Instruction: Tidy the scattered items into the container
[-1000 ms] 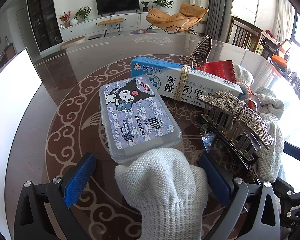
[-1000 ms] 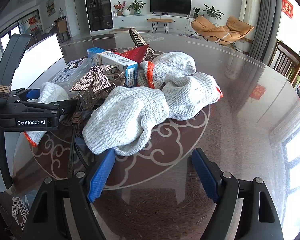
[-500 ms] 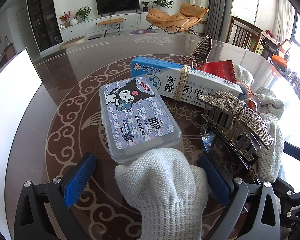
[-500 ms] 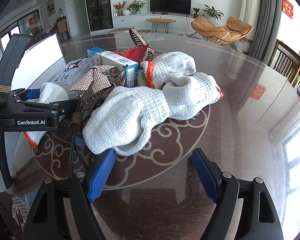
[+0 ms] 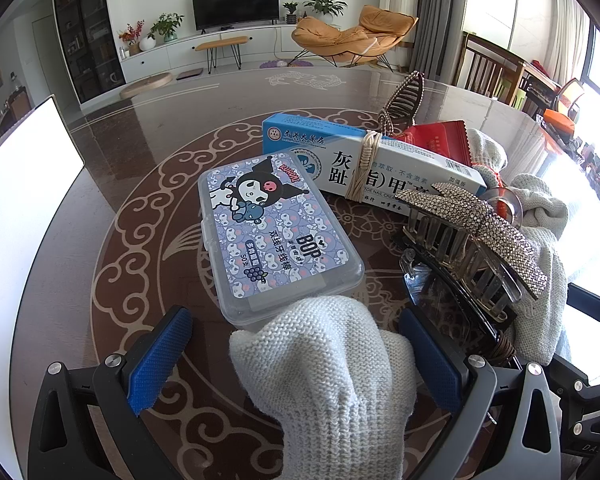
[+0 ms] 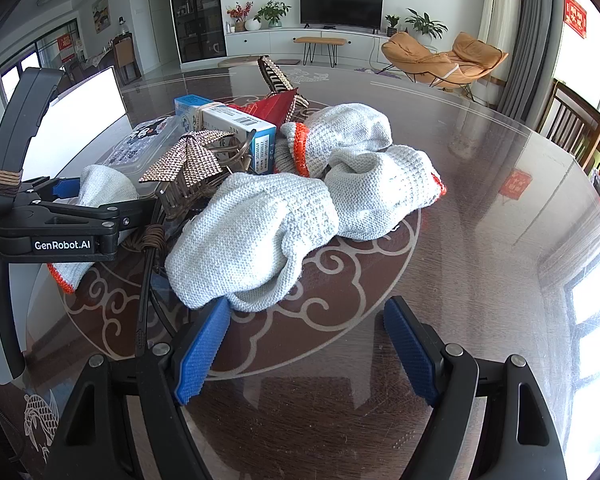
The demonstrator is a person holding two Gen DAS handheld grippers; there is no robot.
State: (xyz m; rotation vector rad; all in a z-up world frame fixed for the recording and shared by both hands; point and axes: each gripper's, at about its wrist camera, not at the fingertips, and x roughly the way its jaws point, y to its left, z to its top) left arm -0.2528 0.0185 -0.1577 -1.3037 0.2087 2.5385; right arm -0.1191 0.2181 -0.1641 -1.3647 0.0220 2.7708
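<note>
L gripper [image 5: 294,362]: we see jaws spread wide, blue pads either side of a white knit glove [image 5: 324,376]; pads not touching it, nothing gripped. Glove's cuff end cut off by frame bottom.
R gripper [image 6: 308,350]: jaws wide apart too, nothing held; left pad tip sits just at the edge of a 2nd knit glove [image 6: 252,240]; contact — we can't tell.
Floss-pick box [image 5: 276,236]: clear plastic, cartoon lid, just beyond L glove, touching it.
Cream carton [image 5: 364,164]: behind the box, cord wrapped round its middle; far end partly hidden.
Rhinestone hair claw [image 5: 472,236]: right of box, base hidden by dark frame.
Red packet [image 5: 440,140]: mostly covered by carton.
More gloves [image 6: 356,168]: piled w/ orange cuffs, overlapping.
Container: we can't make one out; white panel [image 5: 20,184] at left, cut off.
Table [image 6: 480,240]: glossy, patterned.
</note>
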